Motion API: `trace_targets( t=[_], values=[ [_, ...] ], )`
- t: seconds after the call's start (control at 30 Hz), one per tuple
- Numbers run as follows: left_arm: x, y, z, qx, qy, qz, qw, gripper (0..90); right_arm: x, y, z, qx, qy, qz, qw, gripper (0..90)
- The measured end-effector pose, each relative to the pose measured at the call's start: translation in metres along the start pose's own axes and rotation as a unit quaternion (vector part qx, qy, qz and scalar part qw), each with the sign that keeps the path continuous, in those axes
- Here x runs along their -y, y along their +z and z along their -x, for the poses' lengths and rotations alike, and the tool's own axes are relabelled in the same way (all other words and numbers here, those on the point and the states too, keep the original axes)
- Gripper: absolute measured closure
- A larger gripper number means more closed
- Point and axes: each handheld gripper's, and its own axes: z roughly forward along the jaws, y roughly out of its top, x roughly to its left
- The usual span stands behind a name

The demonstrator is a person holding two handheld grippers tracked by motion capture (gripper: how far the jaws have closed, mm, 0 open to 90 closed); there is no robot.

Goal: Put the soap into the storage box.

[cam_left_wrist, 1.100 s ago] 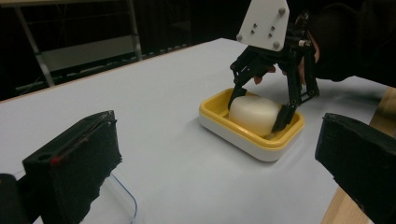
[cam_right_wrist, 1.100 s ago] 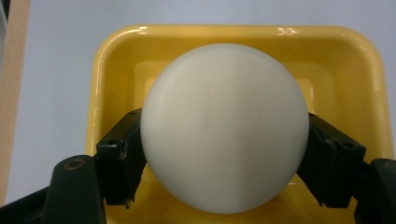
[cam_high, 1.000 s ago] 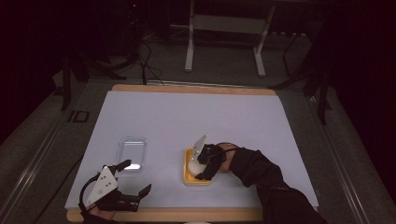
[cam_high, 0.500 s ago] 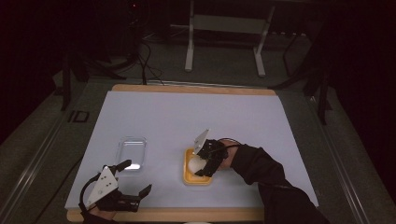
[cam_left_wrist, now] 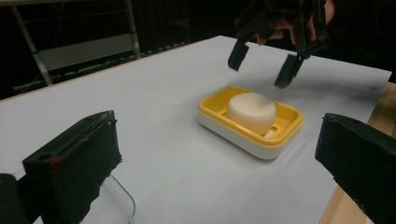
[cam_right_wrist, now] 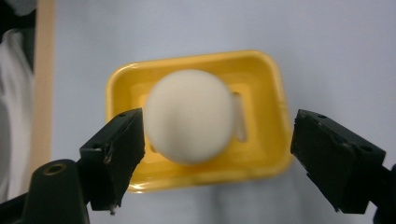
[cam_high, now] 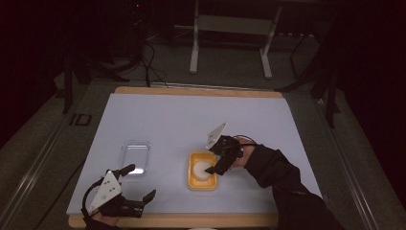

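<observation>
A round white soap bar (cam_high: pixel 202 168) lies in a yellow soap dish (cam_high: pixel 191 181) near the table's front middle. My right gripper (cam_high: pixel 216 163) hovers just above it, pointing down, and its jaws have just been opening. In the right gripper view the soap (cam_right_wrist: pixel 189 116) sits below the spread jaws in the dish (cam_right_wrist: pixel 261 74), and the pads are clear of it. The left gripper view shows the soap (cam_left_wrist: pixel 251 111) with the right gripper (cam_left_wrist: pixel 261 65) above it. My left gripper (cam_high: pixel 141 181) rests open at the front left, holding nothing.
A clear plastic lid or tray (cam_high: pixel 135 152) lies flat just beyond the left gripper. The white table cover (cam_high: pixel 201 120) has a wooden front edge (cam_high: pixel 191 219). Dark floor, cables and a stand lie beyond the table.
The right gripper has lifted off the soap and its jaws have spread apart. The soap stays in the dish. The left gripper has not moved.
</observation>
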Motion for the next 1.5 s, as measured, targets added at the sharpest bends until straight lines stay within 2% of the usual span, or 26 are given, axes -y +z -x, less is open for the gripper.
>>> trace_targets(
  t=[0.13, 0.23, 0.33, 0.5, 0.57, 0.67, 0.73, 0.8, 0.9, 0.93, 0.97, 1.07, 1.17, 1.23, 1.27, 1.4, 1.5],
  values=[
    [0.000, 0.000, 0.000, 0.000, 0.000, 0.000, 1.0000, 0.1, 0.006, -0.012, 0.001, 0.023, 0.017, 0.015, 0.9995, 13.8],
    [0.000, 0.000, 0.000, 0.000, 0.000, 0.000, 1.0000, 0.1, 0.011, -0.020, 0.002, 0.043, 0.039, 0.026, 0.9980, 12.7],
    [0.000, 0.001, 0.000, -0.001, 0.002, -0.001, 1.0000, 0.1, 0.015, -0.026, 0.000, 0.058, 0.046, 0.028, 0.9969, 12.4],
    [0.000, 0.000, 0.000, -0.001, 0.000, 0.000, 1.0000, 0.1, 0.022, -0.036, -0.001, 0.061, 0.066, 0.041, 0.9951, 10.4],
    [0.000, 0.000, 0.000, -0.001, 0.000, 0.000, 1.0000, 0.1, 0.025, -0.040, -0.003, 0.074, 0.076, 0.042, 0.9935, 10.4],
    [0.000, 0.001, 0.000, 0.000, 0.001, -0.001, 1.0000, 0.1, 0.031, -0.045, -0.004, 0.074, 0.082, 0.041, 0.9930, 10.4],
    [0.000, 0.000, 0.000, 0.000, 0.001, 0.000, 1.0000, 0.1, 0.035, -0.047, -0.005, 0.090, 0.088, 0.041, 0.9912, 10.4],
    [0.000, 0.000, 0.000, 0.000, 0.000, 0.000, 1.0000, 0.1, 0.037, -0.048, -0.005, 0.092, 0.094, 0.042, 0.9904, 10.4],
    [0.000, 0.000, 0.001, 0.001, 0.001, 0.000, 1.0000, 0.1, 0.047, -0.053, -0.005, 0.129, 0.115, 0.046, 0.9838, 10.4],
    [0.000, 0.000, 0.001, 0.000, 0.001, -0.001, 1.0000, 0.1, 0.050, -0.054, -0.005, 0.134, 0.125, 0.050, 0.9818, 10.4],
    [0.000, 0.000, 0.000, 0.000, 0.001, -0.001, 1.0000, 0.1, 0.052, -0.055, -0.005, 0.134, 0.133, 0.049, 0.9808, 10.4],
    [0.000, 0.000, 0.000, 0.000, 0.001, -0.001, 1.0000, 0.1, 0.059, -0.057, -0.007, 0.160, 0.137, 0.042, 0.9767, 10.4],
    [0.000, 0.001, 0.001, 0.001, 0.001, -0.002, 1.0000, 0.1, 0.065, -0.061, -0.010, 0.166, 0.149, 0.049, 0.9736, 10.4],
    [0.000, 0.001, 0.001, 0.001, 0.001, -0.002, 1.0000, 0.1, 0.067, -0.062, -0.011, 0.166, 0.153, 0.052, 0.9727, 10.4],
    [0.000, 0.001, 0.001, 0.001, 0.002, -0.002, 1.0000, 0.1, 0.072, -0.065, -0.014, 0.174, 0.164, 0.060, 0.9691, 10.4],
    [0.000, 0.000, 0.001, 0.001, 0.002, -0.002, 1.0000, 0.1, 0.081, -0.068, -0.018, 0.184, 0.183, 0.074, 0.9628, 10.4],
    [0.000, 0.000, 0.001, 0.001, 0.002, -0.002, 1.0000, 0.1, 0.088, -0.071, -0.023, 0.197, 0.196, 0.088, 0.9566, 10.4]
  ],
)
